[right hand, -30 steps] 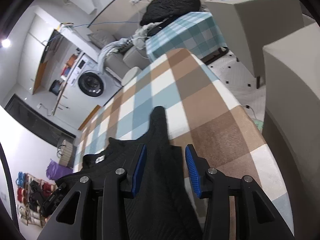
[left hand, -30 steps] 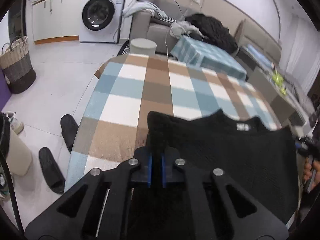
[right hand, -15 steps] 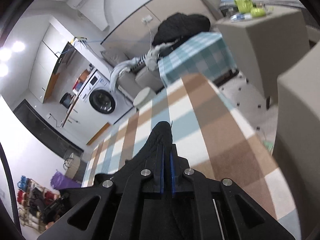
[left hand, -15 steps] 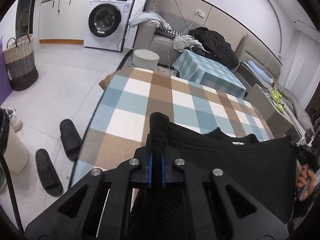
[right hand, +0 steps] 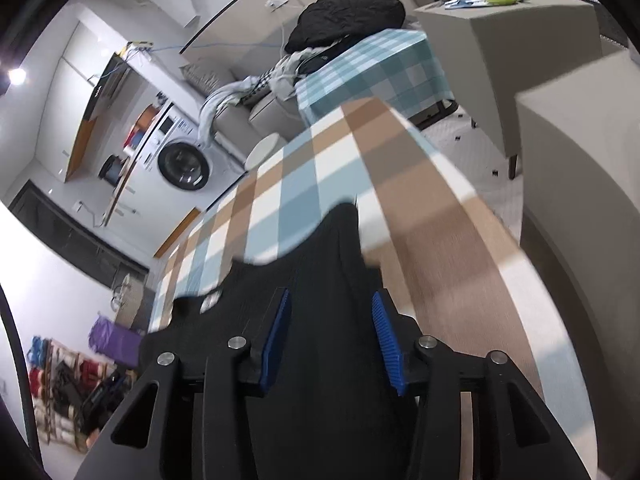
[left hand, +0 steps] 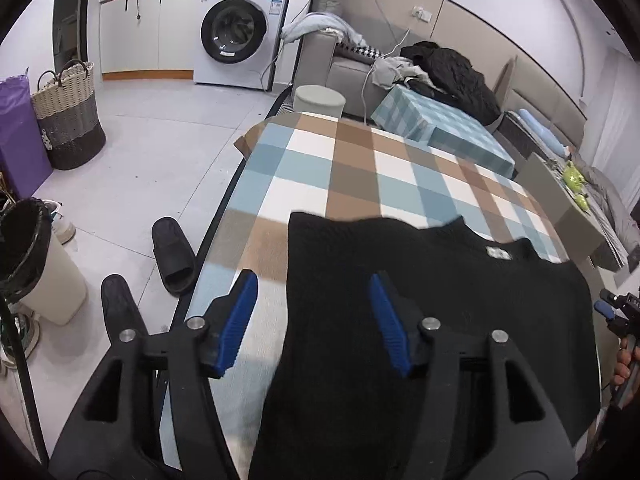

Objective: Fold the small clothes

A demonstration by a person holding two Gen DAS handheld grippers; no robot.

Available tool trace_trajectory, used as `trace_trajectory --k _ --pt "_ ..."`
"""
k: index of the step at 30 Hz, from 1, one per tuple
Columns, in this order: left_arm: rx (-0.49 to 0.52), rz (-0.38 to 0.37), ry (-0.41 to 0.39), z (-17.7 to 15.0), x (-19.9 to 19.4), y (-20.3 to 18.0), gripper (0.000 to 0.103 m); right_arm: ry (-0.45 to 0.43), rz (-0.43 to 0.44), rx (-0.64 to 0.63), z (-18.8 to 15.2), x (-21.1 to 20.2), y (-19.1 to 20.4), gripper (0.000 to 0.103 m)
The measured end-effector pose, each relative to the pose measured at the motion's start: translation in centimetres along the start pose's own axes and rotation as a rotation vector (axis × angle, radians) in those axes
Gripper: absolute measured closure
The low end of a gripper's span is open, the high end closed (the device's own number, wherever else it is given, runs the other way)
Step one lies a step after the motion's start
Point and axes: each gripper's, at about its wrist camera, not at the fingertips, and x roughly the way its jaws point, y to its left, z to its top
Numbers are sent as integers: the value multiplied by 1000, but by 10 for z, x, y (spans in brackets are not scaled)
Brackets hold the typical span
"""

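A small black knit top (left hand: 432, 304) lies spread on the checked tablecloth (left hand: 360, 168), with its neck label (left hand: 498, 253) toward the far side. My left gripper (left hand: 314, 308) is open, its blue pads (left hand: 236, 320) apart over the top's left edge. My right gripper (right hand: 330, 332) is open too, with the top's right shoulder strip (right hand: 344, 240) lying between its pads (right hand: 386, 344). The right gripper also shows at the far right edge of the left wrist view (left hand: 616, 312).
Black slippers (left hand: 174, 256) and a bin (left hand: 36, 264) stand on the floor left of the table. A woven basket (left hand: 68, 116), a washing machine (left hand: 236, 32) and a sofa with clothes (left hand: 400, 64) lie beyond. A grey cabinet (right hand: 520, 40) stands to the right.
Both grippers were shut on the black top half a second ago and have opened. The top has dropped flat onto the tablecloth.
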Motion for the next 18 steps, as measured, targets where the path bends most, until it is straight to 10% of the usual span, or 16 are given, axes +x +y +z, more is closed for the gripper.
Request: trace_trajectory --k 18 --pt "6 -46 -29 -126 -125 6 34 35 -3 -152 -139 -82 -21 44"
